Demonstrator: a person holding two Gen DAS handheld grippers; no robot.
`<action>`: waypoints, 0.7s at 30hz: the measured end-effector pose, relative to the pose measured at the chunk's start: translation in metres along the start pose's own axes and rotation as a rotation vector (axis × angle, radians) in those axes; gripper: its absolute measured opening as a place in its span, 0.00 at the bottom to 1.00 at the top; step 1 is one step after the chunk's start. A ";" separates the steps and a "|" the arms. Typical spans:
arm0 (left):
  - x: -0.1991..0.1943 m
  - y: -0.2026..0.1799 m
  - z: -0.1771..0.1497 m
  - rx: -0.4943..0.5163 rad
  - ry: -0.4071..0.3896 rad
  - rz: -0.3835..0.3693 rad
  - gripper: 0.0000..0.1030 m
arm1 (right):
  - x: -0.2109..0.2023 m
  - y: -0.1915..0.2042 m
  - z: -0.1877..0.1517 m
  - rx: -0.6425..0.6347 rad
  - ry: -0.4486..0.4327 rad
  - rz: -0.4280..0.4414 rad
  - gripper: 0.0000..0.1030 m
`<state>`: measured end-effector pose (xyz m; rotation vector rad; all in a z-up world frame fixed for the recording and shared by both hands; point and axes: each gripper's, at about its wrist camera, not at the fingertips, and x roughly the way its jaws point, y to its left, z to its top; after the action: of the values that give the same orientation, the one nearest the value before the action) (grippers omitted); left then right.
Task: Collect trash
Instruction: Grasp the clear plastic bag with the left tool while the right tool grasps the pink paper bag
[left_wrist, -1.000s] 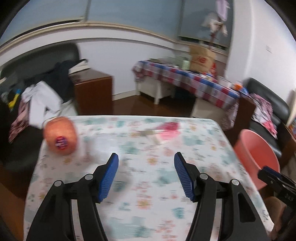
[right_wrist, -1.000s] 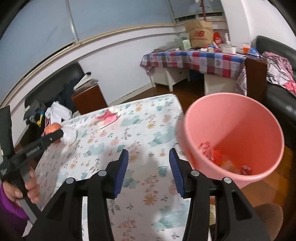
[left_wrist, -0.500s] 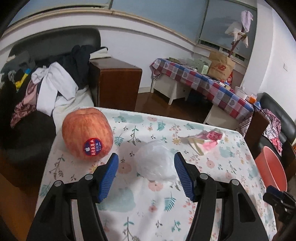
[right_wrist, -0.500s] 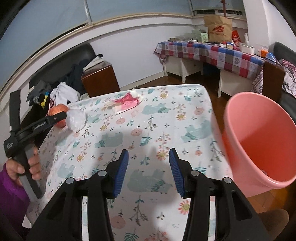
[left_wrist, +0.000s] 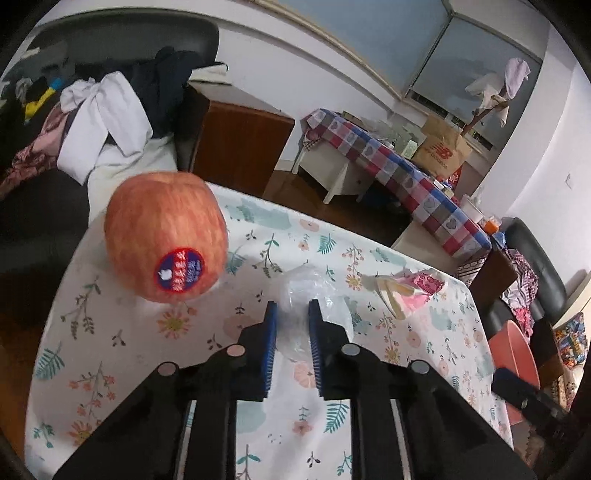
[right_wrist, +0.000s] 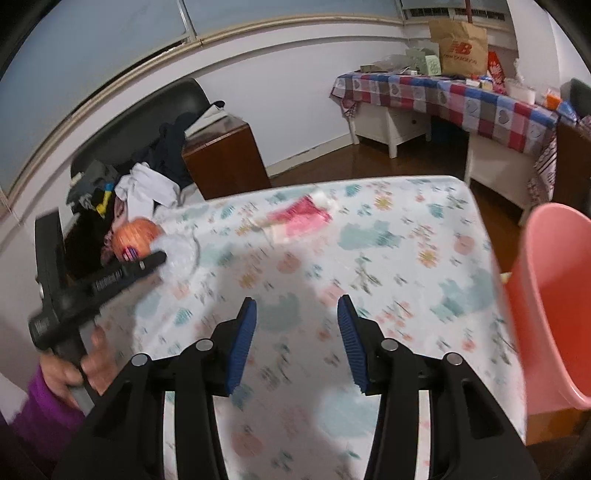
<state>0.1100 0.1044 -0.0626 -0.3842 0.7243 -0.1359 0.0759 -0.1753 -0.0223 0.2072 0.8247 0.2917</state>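
My left gripper (left_wrist: 291, 314) is shut on a crumpled clear plastic bag (left_wrist: 314, 291) on the floral tablecloth (left_wrist: 147, 350), just right of a red apple (left_wrist: 164, 236) with a sticker. A pink and cream wrapper (left_wrist: 410, 290) lies further right. In the right wrist view the left gripper (right_wrist: 159, 258) pinches the bag (right_wrist: 181, 251) next to the apple (right_wrist: 135, 238), with the pink wrapper (right_wrist: 299, 219) near the table's far edge. My right gripper (right_wrist: 297, 314) is open and empty above the table's middle. The pink bin (right_wrist: 554, 295) stands off the table's right edge.
A black sofa with piled clothes (left_wrist: 92, 110) and a wooden cabinet (left_wrist: 236, 144) stand behind the table. A checkered table (right_wrist: 461, 99) with a paper bag (right_wrist: 458, 48) is at the back right. The pink bin also shows in the left wrist view (left_wrist: 511, 350).
My left gripper moved forward to the plastic bag and shut on it. My right gripper swung left, away from the bin, and stayed open.
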 end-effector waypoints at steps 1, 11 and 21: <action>-0.002 -0.002 0.000 0.009 -0.009 0.007 0.13 | 0.003 0.002 0.004 0.007 -0.003 0.007 0.45; -0.012 -0.017 0.000 0.097 -0.061 0.005 0.13 | 0.065 -0.003 0.044 0.256 0.078 0.091 0.45; -0.013 -0.021 -0.002 0.094 -0.054 -0.027 0.13 | 0.112 -0.037 0.050 0.556 0.132 0.111 0.45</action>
<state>0.0989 0.0877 -0.0477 -0.3070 0.6575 -0.1833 0.1915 -0.1760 -0.0774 0.7614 1.0155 0.1751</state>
